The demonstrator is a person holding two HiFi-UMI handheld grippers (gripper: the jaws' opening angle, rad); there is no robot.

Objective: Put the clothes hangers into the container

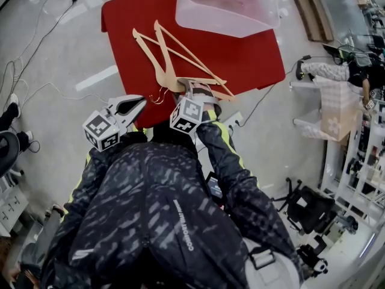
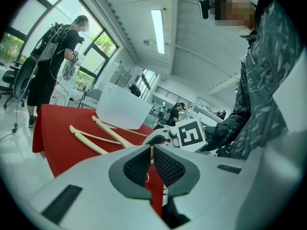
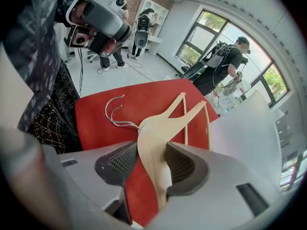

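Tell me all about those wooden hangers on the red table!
The wooden hangers are pale, smooth-looking wood with thin crossbars and silvery wire hooks. Two hooks show, so there seem to be two hangers, stacked and splayed so their arms cross. They sit on the red table, hooks toward the person, arms pointing at the clear container but stopping short of it. The right gripper pinches the wood near the necks between its jaws.

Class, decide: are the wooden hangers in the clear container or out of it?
Out. The hangers are over the red table, short of the container, their necks clamped in the right tool.
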